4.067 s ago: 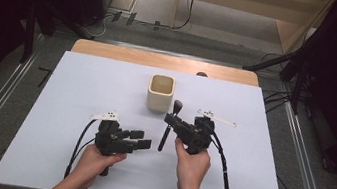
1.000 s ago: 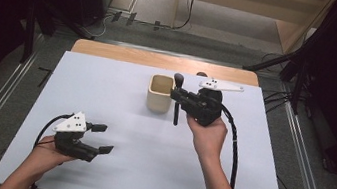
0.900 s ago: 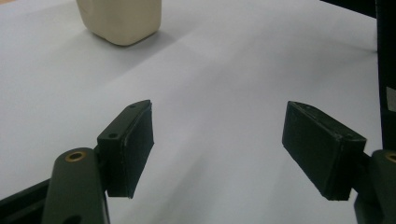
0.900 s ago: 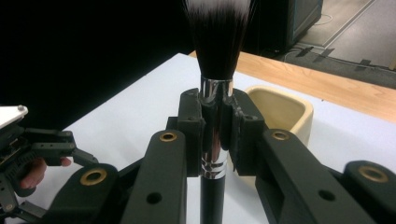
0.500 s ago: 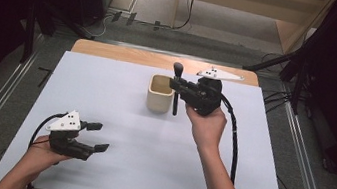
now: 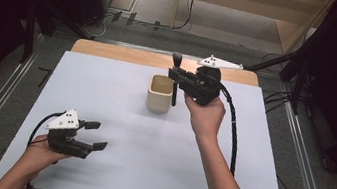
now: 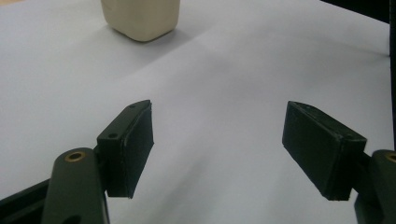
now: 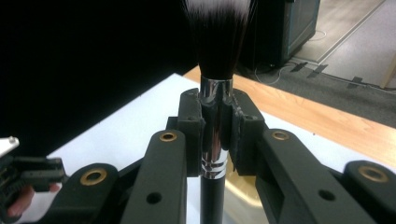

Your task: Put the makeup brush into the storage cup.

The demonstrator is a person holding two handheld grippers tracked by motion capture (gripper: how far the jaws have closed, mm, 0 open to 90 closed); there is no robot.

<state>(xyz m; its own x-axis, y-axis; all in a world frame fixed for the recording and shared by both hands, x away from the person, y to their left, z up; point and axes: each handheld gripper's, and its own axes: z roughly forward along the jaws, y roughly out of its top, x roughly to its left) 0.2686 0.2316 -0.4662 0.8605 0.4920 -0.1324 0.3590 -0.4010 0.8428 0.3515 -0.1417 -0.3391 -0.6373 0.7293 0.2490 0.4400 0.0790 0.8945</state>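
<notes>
In the high view the right hand-held gripper (image 6: 179, 78) sits just above the middle of the frame, carried by the person's right hand (image 6: 207, 115), whose forearm runs down to the lower right edge. Its jaws are clamped on a makeup brush (image 6: 175, 83), which stands upright with the dark bristle head on top and the thin black handle pointing down. The lower end of the handle hangs beside the right rim of a cream-coloured cup (image 6: 159, 94); whether the tip is inside the cup or just in front of its wall cannot be told from here. In the right gripper view the brush (image 8: 215, 140) rises through the centre of the frame, its shiny metal collar pinched between the two black pads, the bristles blurring out at the top edge.

The cup stands on the white surface (image 6: 105, 95), a little above the frame's centre, with a strip of bare wood behind it.

The left hand-held gripper (image 6: 94, 134) rests low in the lower left of the high view, held by the left hand (image 6: 44, 149), well apart from the cup. Its jaws stand wide with nothing between them. In the left gripper view the cup (image 7: 140, 18) shows at the upper left, far beyond the open pads.
</notes>
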